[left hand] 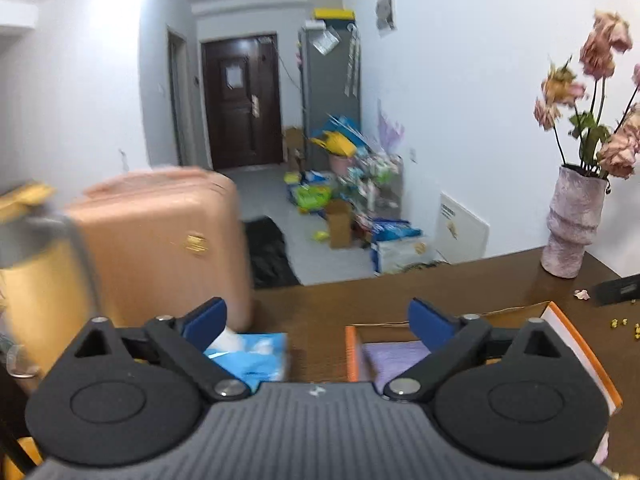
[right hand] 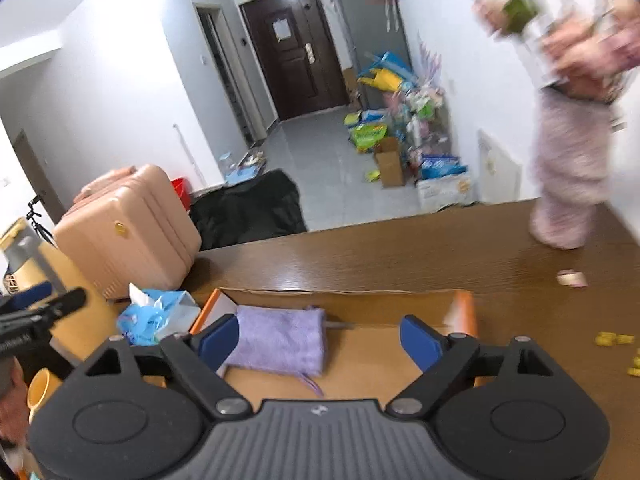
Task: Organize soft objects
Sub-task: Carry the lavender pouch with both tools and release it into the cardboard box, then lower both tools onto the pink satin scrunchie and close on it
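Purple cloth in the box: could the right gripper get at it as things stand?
Probably yes. The right gripper is open and empty above the open-topped cardboard box. The purple cloth lies flat on the box floor, nearer the gripper's left finger, with nothing on it. A small shift left should do.

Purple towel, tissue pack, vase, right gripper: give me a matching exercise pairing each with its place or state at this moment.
Column one:
1. purple towel
2. tissue pack
3. vase
4. right gripper

Column two:
a. stands upright on the table's far right, holding wilted flowers
b. fingers apart, holding nothing
c. lies folded inside the orange-edged box
d. sits on the table outside the box, on its left

Pairs: 1-c, 2-d, 3-a, 4-b
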Available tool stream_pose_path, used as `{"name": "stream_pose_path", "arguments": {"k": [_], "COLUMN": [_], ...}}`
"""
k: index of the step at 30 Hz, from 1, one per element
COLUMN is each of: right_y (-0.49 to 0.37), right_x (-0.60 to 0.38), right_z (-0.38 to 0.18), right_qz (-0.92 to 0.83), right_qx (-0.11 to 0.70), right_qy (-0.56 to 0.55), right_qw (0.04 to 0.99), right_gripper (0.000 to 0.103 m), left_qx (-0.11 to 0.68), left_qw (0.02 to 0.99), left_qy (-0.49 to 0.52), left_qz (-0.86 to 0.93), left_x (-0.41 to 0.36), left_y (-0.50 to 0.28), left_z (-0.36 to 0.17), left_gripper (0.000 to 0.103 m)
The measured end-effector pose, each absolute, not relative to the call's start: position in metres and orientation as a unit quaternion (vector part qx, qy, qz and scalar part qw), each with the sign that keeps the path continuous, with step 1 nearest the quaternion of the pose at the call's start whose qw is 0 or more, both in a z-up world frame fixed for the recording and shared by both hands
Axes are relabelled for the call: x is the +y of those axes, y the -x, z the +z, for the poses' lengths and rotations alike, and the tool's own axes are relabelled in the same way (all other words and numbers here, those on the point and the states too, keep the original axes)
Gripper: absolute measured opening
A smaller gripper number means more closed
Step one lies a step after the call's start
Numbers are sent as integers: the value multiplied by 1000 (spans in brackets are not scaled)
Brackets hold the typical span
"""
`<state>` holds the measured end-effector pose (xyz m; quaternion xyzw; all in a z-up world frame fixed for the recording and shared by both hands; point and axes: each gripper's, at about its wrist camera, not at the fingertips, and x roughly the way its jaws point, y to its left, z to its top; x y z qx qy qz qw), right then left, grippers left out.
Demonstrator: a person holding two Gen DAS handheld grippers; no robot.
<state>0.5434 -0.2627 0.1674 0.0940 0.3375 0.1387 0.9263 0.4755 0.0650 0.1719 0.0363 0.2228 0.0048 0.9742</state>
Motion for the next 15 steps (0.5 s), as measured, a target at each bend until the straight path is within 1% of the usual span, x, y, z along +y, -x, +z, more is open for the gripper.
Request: {"name": "stream_pose_path", "arguments": {"k": [4, 8, 11, 13, 15], "right_y": [-478, -427, -381, -345, -305], "right_x": [-294, -310, -311, -302, -294], "right_z": [200, 211, 212, 205, 197], "right_qz": [104, 104, 107, 105, 110], "right_qx": [302, 282, 255, 229, 198], "right_qy": [-89, -110, -95, -66, -34], "right_qw": [943, 947, 956, 965, 974], "right_gripper": [90, 90, 91, 95, 96], "left_qx": [206, 180, 163, 162, 157], "left_qw": [978, 983, 986, 986, 986], "left_qy": [-26, -23, -30, -32, -34], "left_qz": [12, -5, -23, -28, -42], "left_x": [74, 70, 60, 58, 55], "left_y": [-426, -371, -330, -300, -263], "left_z": [200, 217, 216, 206, 194], "left_gripper": [101, 103, 103, 103, 103]}}
